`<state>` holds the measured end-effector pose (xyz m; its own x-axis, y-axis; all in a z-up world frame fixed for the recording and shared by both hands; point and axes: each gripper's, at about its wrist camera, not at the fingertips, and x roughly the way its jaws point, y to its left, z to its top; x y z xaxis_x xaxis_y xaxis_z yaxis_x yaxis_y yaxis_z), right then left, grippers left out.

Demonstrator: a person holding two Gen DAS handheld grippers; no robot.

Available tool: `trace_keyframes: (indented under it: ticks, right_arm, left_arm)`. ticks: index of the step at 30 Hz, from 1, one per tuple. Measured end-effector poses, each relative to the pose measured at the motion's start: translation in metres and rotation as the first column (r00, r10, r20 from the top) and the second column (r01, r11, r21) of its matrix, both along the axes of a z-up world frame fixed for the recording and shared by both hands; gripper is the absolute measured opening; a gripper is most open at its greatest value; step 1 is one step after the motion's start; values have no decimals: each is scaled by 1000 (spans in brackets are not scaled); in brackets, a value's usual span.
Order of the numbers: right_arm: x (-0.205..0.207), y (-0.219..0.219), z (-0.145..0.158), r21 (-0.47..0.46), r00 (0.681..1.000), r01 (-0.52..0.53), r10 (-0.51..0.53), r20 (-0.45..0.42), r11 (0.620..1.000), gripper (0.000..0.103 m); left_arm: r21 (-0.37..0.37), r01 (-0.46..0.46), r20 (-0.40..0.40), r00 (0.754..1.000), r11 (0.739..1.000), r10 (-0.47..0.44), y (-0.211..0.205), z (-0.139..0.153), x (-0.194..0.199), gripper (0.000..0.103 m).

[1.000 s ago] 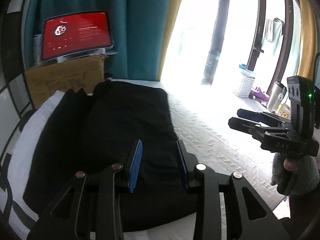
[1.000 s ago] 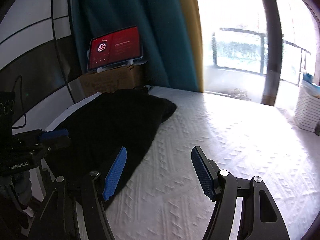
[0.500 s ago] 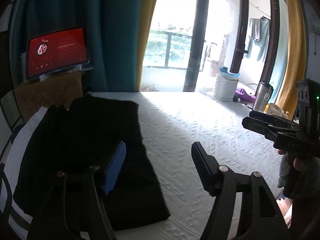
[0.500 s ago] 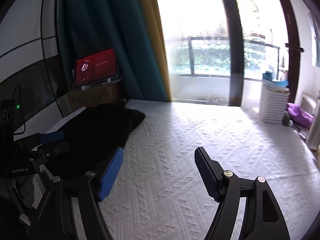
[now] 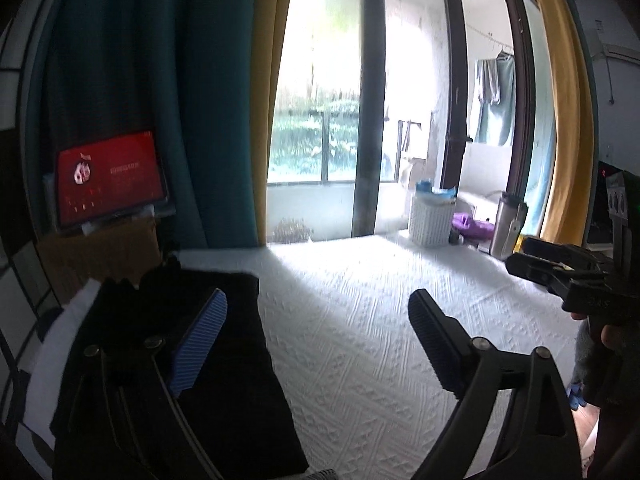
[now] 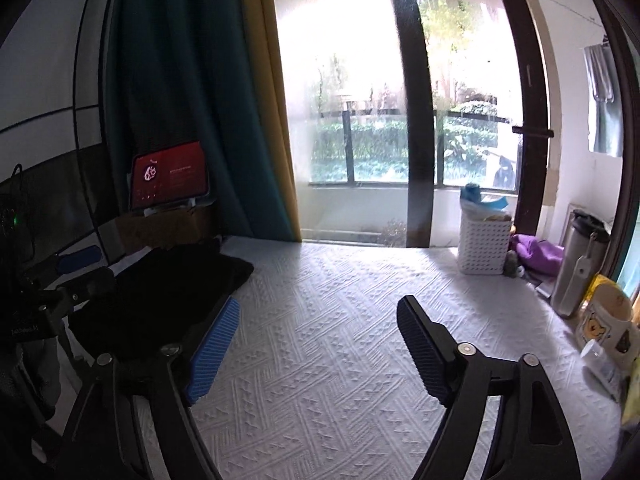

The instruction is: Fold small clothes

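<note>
Black clothes [image 5: 168,380] are sitting folded along the left edge of our white textured bedspread [image 5: 360,340], running back toward its far left corner. Our left gripper [image 5: 316,328] has its blue-padded fingers spread wide with nothing between them, hanging above the bedspread with the left finger over the dark fabric; we can't tell if it's actually touching. Same deal with our right gripper [image 6: 318,332]: wide open, holding nothing, over bare bedspread just right of the clothes [image 6: 160,288]. Moving out from there, a cardboard box [image 6: 160,228] with a red-screen tablet [image 6: 170,174] propped on it sits past the far left corner, against a teal curtain [image 6: 192,80]. Beyond the far right edge we've got a white laundry basket [image 6: 482,246], a purple bundle [image 6: 538,252] and a steel tumbler [image 6: 578,260].
</note>
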<state>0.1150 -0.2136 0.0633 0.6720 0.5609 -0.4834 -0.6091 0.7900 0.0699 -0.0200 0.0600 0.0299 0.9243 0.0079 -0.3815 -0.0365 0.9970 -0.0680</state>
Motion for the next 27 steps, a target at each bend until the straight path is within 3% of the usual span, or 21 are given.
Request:
trace_keyframes:
  ticks: [7, 15, 27]
  right_arm:
    - [-15, -15, 28, 14, 997, 44, -45, 65, 999, 89]
    - [-34, -22, 55, 7, 982, 125, -125, 142, 992, 94]
    - [-47, -19, 71, 16, 976, 111, -112, 186, 994, 96]
  left_arm:
    - [28, -29, 92, 995, 999, 27, -5, 27, -12, 102]
    - [76, -77, 169, 984, 994, 63, -11, 49, -25, 102]
    - [67, -153, 234, 963, 986, 134, -7, 60, -39, 102]
